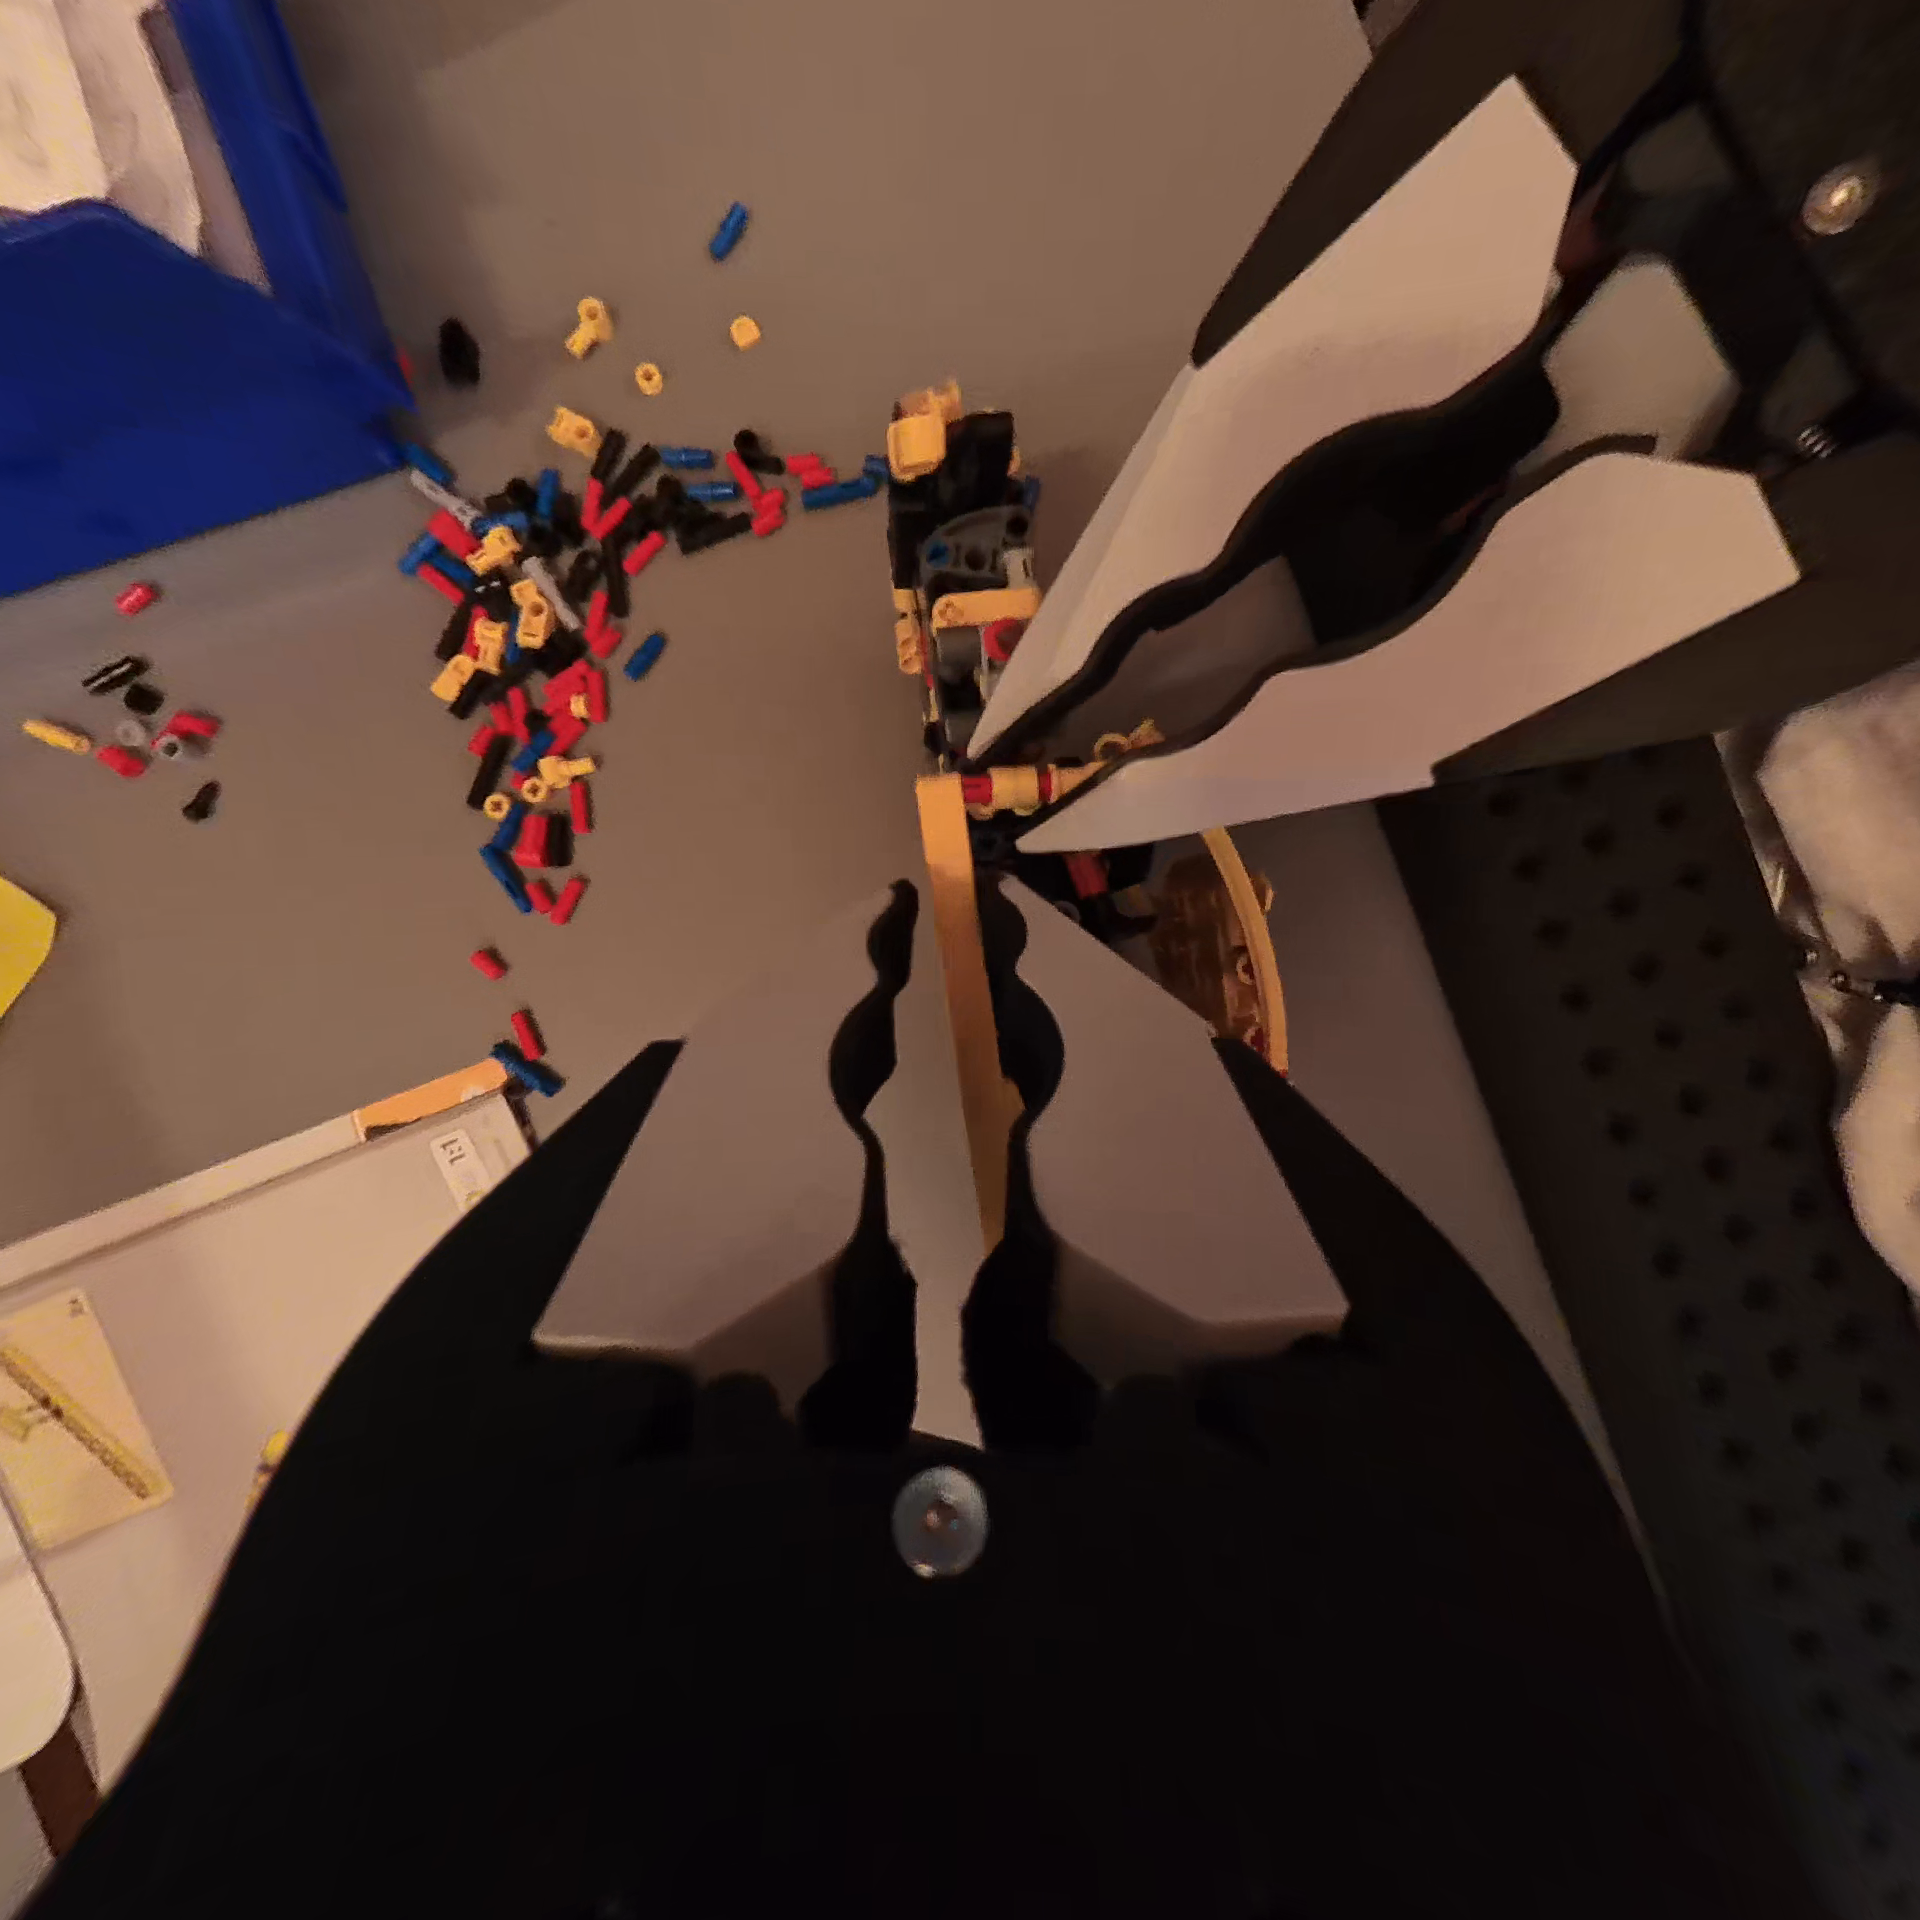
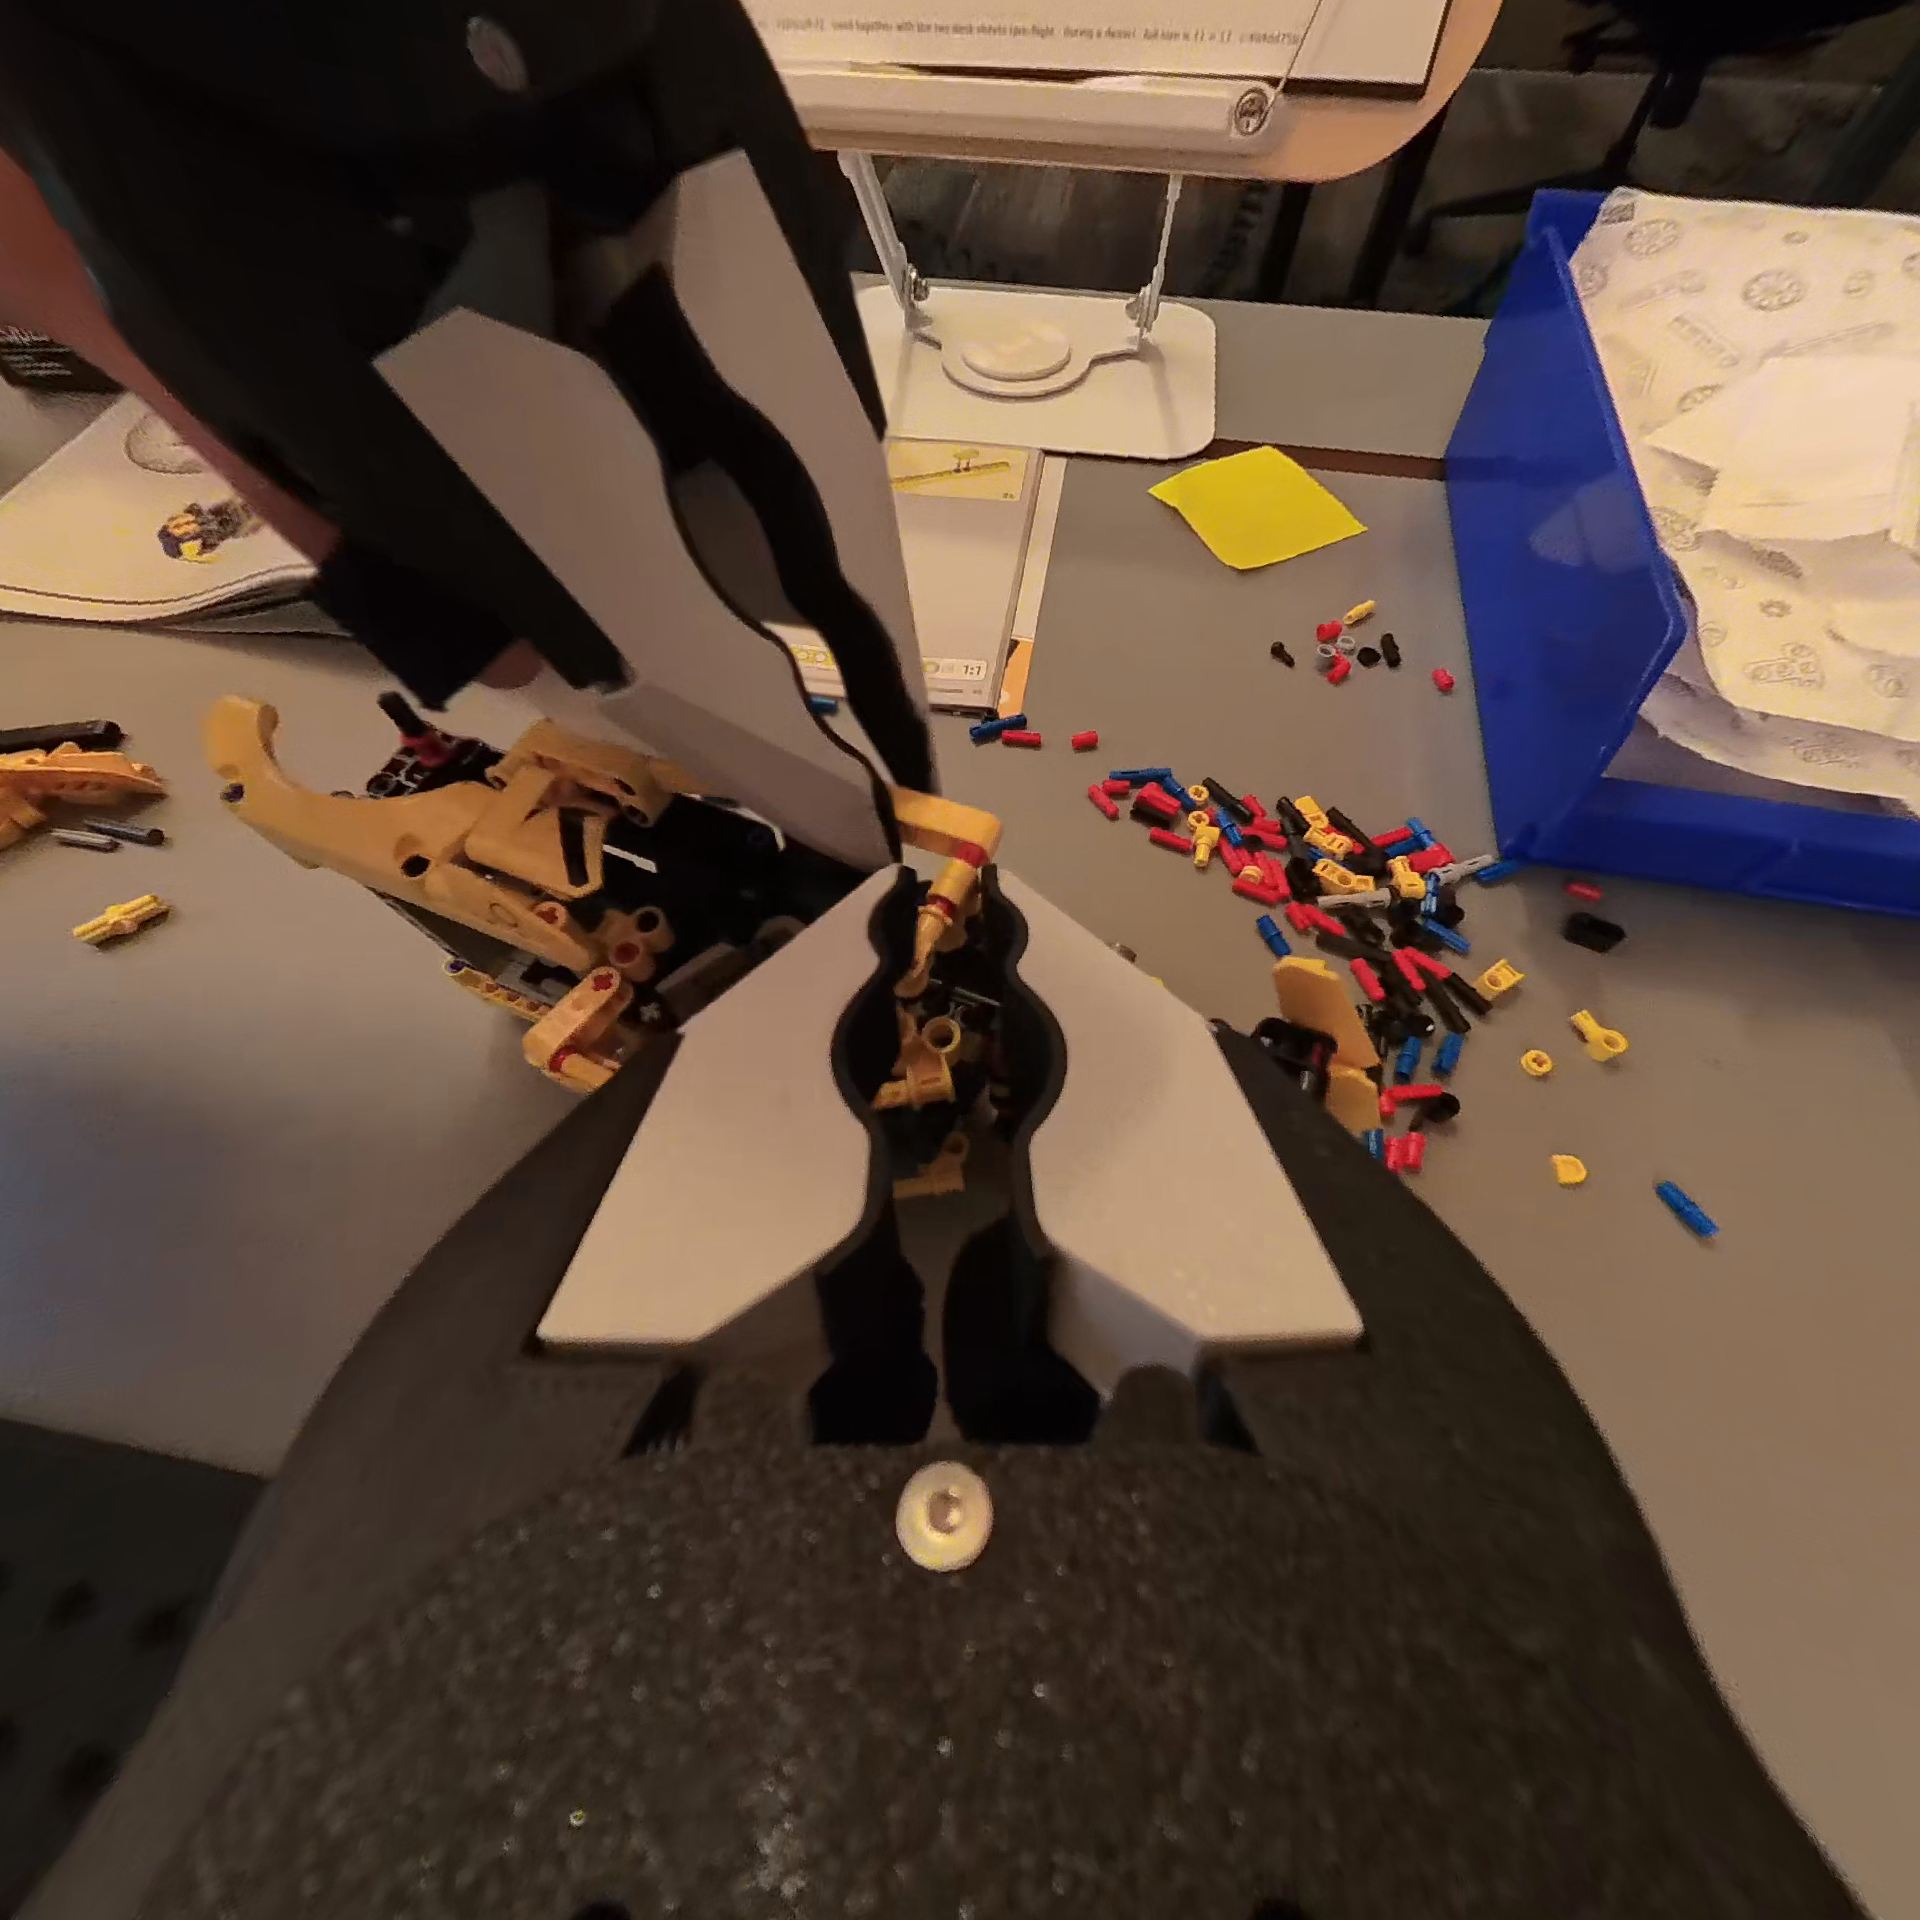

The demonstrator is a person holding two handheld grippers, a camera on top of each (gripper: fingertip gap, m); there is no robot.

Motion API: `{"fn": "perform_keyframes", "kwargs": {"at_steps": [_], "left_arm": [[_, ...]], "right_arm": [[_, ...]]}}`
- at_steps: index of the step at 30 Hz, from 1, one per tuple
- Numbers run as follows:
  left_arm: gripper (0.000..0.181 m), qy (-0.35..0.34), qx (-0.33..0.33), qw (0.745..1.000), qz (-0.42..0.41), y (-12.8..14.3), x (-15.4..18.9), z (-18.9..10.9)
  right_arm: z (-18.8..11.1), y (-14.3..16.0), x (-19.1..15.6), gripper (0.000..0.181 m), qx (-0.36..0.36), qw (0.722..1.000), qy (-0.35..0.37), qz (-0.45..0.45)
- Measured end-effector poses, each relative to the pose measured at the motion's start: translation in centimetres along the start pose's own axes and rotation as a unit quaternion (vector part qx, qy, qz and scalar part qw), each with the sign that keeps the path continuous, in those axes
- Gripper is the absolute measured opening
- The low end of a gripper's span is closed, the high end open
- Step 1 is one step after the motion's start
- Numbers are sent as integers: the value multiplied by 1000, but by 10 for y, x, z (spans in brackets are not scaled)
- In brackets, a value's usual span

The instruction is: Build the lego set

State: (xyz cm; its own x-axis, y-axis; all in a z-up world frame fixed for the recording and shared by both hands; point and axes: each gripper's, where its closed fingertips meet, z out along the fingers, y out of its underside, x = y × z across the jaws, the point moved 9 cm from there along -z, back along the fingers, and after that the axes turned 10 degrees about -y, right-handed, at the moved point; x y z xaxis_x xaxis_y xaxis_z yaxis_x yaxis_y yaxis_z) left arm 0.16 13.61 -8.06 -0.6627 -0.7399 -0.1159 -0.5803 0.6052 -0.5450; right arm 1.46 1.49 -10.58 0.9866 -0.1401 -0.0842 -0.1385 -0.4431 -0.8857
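Left hand-held gripper (image 1: 961, 904) clamped a yellow beam (image 1: 961, 987) of the lego model (image 2: 499, 862); right hand-held gripper (image 2: 940, 894) pinched its red-yellow axle (image 2: 951, 883). Model above grey surface (image 2: 1143, 644), loose pins (image 2: 1340, 883) right.

- Right gripper (image 2: 940, 883) covers the middle of the yellow model (image 2: 499, 842); its grip point can't be made out.
- Blue bin (image 2: 1558, 623) runs off frame.
- Loose pins (image 1: 540, 644) too small to sort.

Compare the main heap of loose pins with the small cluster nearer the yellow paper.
The main heap is large, dense, with many blue pins; the small cluster holds few pieces, loosely spread, with no blue visible. Both lie on the grey table and include red, black and yellow pieces.
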Motion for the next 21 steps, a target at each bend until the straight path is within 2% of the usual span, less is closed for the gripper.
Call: {"fn": "perform_keyframes", "kwargs": {"at_steps": [6, 10, 14, 21], "left_arm": [[9, -12, 6, 999, 44, -2, 5, 4], [9, -38, 17, 993, 109, -1, 7, 3], [9, -27, 29, 989, 141, -1, 7, 3], [9, -20, 29, 990, 135, -1, 5, 4]], "right_arm": [[0, 1, -1, 9, -4, 1000, 8, -7], [1, -4, 5, 8, -31, 999, -20, 15], [0, -8, 9, 7, -55, 997, -39, 46], [2, -12, 0, 7, -80, 996, 18, 40]]}}
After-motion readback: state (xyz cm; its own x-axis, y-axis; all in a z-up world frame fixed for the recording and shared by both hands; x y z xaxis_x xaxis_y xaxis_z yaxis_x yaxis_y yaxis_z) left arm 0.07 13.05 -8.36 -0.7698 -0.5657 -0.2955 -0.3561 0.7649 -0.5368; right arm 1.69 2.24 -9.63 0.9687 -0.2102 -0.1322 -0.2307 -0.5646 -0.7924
